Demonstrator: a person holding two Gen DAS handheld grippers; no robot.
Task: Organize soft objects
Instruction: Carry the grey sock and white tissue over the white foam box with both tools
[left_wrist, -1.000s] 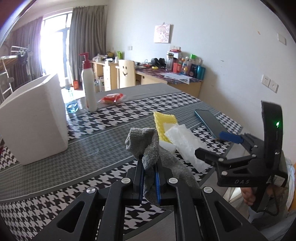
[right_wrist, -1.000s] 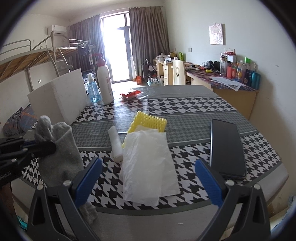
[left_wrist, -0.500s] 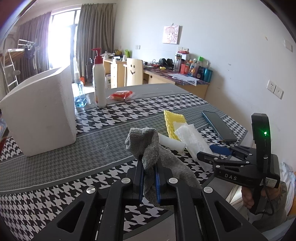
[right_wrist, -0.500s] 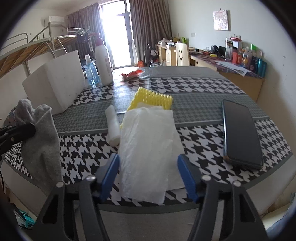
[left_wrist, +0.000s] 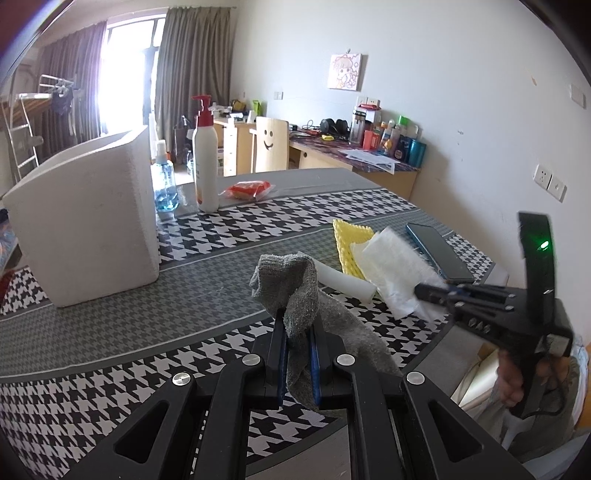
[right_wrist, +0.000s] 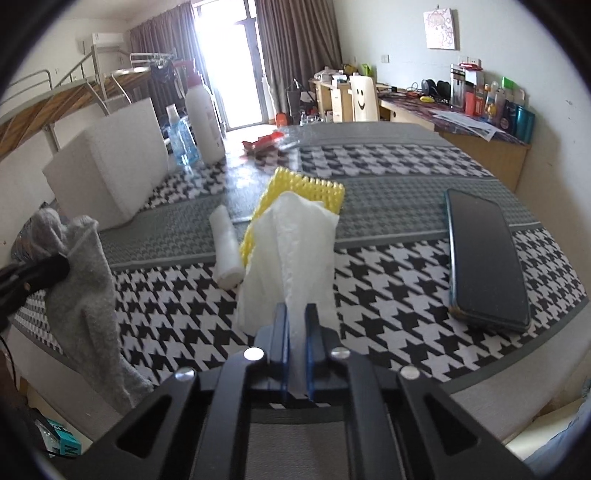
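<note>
My left gripper (left_wrist: 297, 325) is shut on a grey sock (left_wrist: 291, 288), held above the table's near edge; the sock also hangs at the left of the right wrist view (right_wrist: 79, 273). My right gripper (right_wrist: 296, 317) is shut on the near edge of a white tissue sheet (right_wrist: 291, 243), lifting it; the gripper (left_wrist: 424, 290) and tissue (left_wrist: 391, 266) also show in the left wrist view. Under the tissue lies a yellow foam net (right_wrist: 306, 188). A white foam roll (right_wrist: 225, 247) lies beside them on the table.
A big white foam block (left_wrist: 85, 218) stands at the left. A pump bottle (left_wrist: 205, 166), a blue spray bottle (left_wrist: 162, 177) and a red packet (left_wrist: 245, 190) stand at the back. A dark phone (right_wrist: 484, 254) lies at the right on the houndstooth cloth (right_wrist: 388, 291).
My right gripper moved forward and closed on the tissue, lifting its near edge. The left gripper kept hold of the sock and shifted slightly.
</note>
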